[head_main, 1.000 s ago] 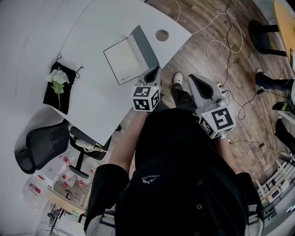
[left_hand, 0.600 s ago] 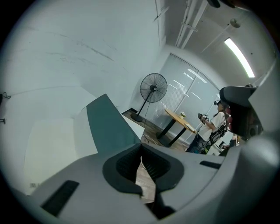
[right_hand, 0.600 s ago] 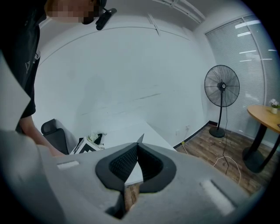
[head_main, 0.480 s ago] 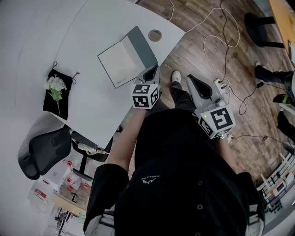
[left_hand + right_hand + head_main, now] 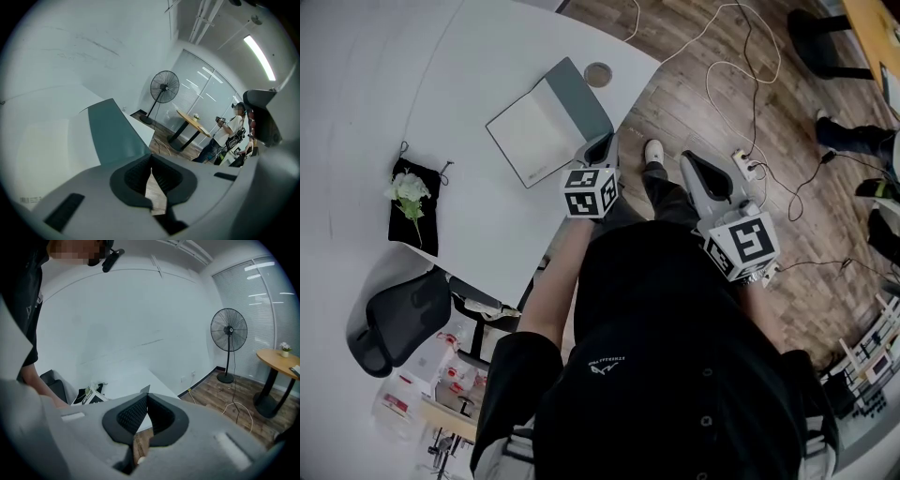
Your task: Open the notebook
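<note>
White table [image 5: 487,56] runs across a wood-floored office. The notebook [image 5: 525,131] sits by the edge nearest the person, toward the corner with the round port [image 5: 598,73]. It is already parted: a blank page faces up and the grey-green cover [image 5: 577,94] slopes away on the side toward that corner.

The left gripper [image 5: 600,148] hangs just off that edge, beside the cover, its tongs pressed together on nothing. The right gripper [image 5: 689,161] is over the floor, well apart from the table, its tongs likewise closed and empty.

The opening looks nearly done. If the cover needs to lie flat, the closed left tips could push it down from above, gently and toward the corner, so the notebook does not slide off the edge.

A black pouch [image 5: 417,234] with white flowers [image 5: 408,187] lies near the opposite edge, out of the way. A chair [image 5: 398,319] is tucked below it, and cables [image 5: 741,66] trail over the floor. Nothing blocks the left gripper's path.
</note>
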Tool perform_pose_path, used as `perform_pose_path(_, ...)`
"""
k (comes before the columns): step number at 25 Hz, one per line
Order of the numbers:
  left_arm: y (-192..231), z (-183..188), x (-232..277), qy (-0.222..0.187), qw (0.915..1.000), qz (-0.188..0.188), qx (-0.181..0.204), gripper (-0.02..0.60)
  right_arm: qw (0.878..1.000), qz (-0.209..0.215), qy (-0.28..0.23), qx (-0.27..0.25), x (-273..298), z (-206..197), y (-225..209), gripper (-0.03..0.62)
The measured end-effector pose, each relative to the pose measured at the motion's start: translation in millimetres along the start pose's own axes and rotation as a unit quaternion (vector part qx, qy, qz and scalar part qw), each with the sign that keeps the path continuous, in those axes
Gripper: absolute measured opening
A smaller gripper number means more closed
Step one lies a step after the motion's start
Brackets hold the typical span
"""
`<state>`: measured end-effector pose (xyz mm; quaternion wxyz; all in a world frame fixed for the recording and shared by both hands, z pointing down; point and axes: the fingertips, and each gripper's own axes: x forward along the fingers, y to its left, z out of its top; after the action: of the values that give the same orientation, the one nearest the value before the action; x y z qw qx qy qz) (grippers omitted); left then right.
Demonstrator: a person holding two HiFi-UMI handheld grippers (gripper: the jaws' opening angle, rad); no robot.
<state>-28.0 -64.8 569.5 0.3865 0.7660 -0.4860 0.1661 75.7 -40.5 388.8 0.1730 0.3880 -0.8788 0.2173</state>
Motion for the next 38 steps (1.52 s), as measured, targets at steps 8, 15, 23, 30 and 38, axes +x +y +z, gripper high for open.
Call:
perform_pose_path(8, 2.4, -7.9, 18.8, 0.028, 0.9996, 0.004, 0.002, 0.012, 1.000, -0.012, 0.001, 0.007, -0.7, 1.8, -18.8, 0.005)
perform_pose_path(15, 4.4, -16.1, 34.3, 0.049, 0.9988, 0.008, 0.002, 0.012, 1.000, -0.020, 0.005, 0.015, 0.3, 0.5, -33.1, 0.005)
perform_pose_path(23, 6.8, -22.0, 48.5, 0.071, 0.9974, 0.010, -0.001, 0.012, 0.999, -0.028, 0.013, 0.025, 2.5, -3.2, -45.5, 0.006)
perform_pose_path(30, 9.7, -26.2, 56.3, 0.083, 0.9965, 0.014, -0.001, 0.012, 0.999, -0.030, 0.016, 0.028, 3.3, -5.9, -52.7, 0.006)
perform_pose_path(38, 12.5, -32.1, 62.7, 0.091, 0.9955, 0.025, 0.005, 0.012, 0.998, -0.039, 0.019, 0.040, -0.6, -11.8, -61.1, 0.006)
